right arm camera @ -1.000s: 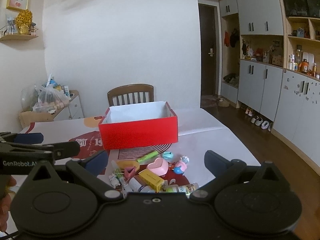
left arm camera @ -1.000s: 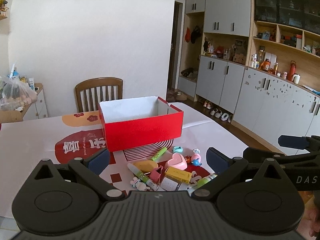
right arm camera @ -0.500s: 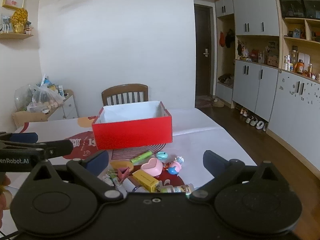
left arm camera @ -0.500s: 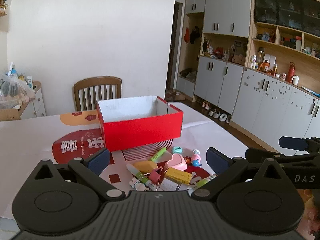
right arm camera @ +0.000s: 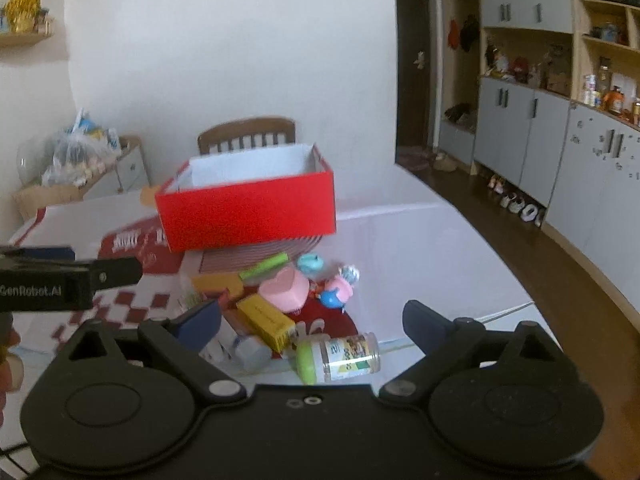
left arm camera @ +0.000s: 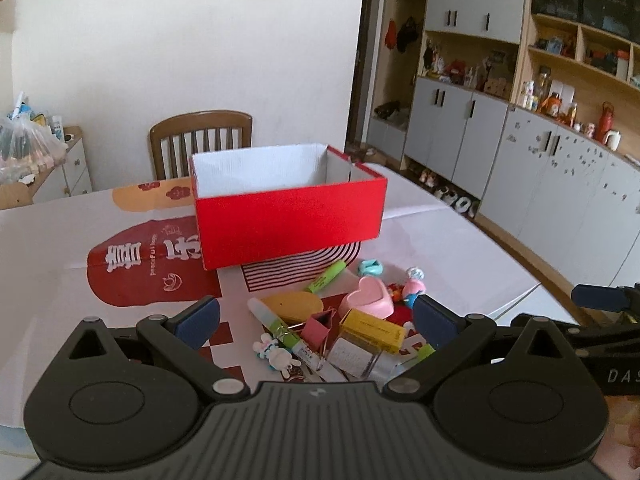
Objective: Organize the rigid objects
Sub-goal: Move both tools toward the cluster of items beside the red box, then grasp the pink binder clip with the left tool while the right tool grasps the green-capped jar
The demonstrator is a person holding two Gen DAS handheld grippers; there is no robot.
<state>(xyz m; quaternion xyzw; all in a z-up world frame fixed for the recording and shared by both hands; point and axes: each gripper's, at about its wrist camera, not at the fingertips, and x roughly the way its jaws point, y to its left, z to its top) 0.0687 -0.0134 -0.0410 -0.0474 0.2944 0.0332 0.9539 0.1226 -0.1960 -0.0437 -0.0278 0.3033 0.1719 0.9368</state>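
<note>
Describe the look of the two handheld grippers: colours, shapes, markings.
Both are matte black plastic, each with two round discs behind angled linkage fingers tipped in dark blue pads. The left gripper has a ribbed body and white "GenRobot.AI" lettering on its side; the right gripper shows "DAS" on its side.

— What covers the counter (left arm camera: 460,248)?
— A white cloth with red and orange prints (left arm camera: 132,264).
— And on it?
— An open red box (left arm camera: 288,220) toward the far side. Nearer lies a clutter: green highlighter (left arm camera: 326,276), pink heart dish (left arm camera: 366,300), yellow carton (left arm camera: 372,330), a bottle (right arm camera: 340,356) on its side.
</note>
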